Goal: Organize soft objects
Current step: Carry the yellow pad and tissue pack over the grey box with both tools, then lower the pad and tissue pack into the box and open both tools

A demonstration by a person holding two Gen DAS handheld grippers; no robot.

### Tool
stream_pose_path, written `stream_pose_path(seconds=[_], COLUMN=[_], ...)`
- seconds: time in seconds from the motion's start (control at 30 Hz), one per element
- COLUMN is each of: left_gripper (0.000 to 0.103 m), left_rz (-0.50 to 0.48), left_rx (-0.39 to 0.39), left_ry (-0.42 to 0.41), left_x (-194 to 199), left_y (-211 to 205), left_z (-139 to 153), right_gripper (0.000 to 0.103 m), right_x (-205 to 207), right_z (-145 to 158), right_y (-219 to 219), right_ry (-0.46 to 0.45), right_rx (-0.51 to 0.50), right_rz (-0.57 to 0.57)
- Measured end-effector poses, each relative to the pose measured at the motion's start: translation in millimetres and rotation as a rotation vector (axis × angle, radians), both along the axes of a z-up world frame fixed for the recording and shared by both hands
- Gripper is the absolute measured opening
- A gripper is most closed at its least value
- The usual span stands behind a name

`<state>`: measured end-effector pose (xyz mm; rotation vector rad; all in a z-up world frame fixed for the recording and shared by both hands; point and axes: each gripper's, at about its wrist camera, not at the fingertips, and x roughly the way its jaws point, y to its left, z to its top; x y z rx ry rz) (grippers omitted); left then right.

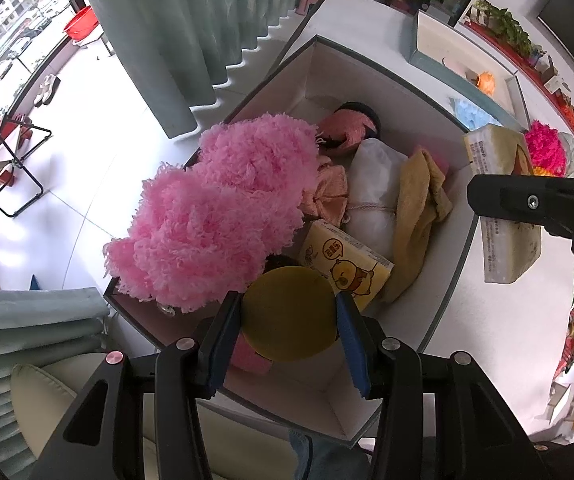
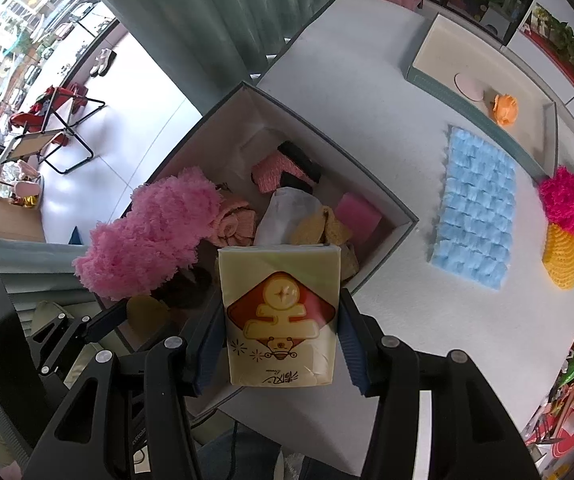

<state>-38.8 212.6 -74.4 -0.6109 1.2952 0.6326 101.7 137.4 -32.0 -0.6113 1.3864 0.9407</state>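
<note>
Over the open storage box [image 1: 367,64] at the table's [image 2: 387,280] edge, we have both hands loaded. Our left gripper [image 1: 289,320] points straight down into the box with its blue pads closed partway on a yellow round sponge [image 1: 289,314], which sits low among the contents. Our right gripper [image 2: 279,320] holds a cream tissue pack [image 2: 281,316] upright between its pads, jaws about half apart, hovering at the box's near rim.

Inside we already see a fluffy pink yarn bundle [image 1: 223,208], a white tied pouch [image 1: 371,196], a mustard cloth [image 1: 419,216], a bear-print tissue pack [image 1: 347,268], a pink knit piece [image 1: 347,128] and a pink sponge [image 2: 357,212]. Out on the table wait a blue fluffy mat [image 2: 475,208], a magenta pom-pom [image 2: 565,198] and a yellow crocheted piece [image 2: 561,256].

We judge the main risk is crowding: the two grippers are near each other over a nearly full box, so lowering the tissue pack could knock our left fingers or land on the bear-print pack and tip out. The pink yarn bundle spills over the far-left wall and might be dragged out if we brush it. Releasing the round sponge unevenly could let it roll under the pack. The box also sits at the table's edge, so a hard push may shove it off.
</note>
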Motion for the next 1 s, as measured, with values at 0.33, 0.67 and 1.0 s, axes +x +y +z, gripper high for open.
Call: stream_pose_path(seconds=[0.33, 0.67, 1.0], left_gripper=[0.049, 0.102, 0.102], left_rz=[-0.016, 0.008, -0.007], left_rx=[-0.009, 0.023, 0.095], left_ry=[0.016, -0.005, -0.157], left_x=[7, 2, -15], left_y=[-1, 0, -7], left_z=[-5, 3, 38], right_gripper=[0.056, 0.085, 0.103], right_x=[1, 7, 22], right_z=[-6, -23, -9], right_y=[0, 8, -15], right_ry=[0.010, 0.053, 0.068], right_rx=[-0.010, -0.022, 0.102], right_rz=[0.002, 0.006, -0.086])
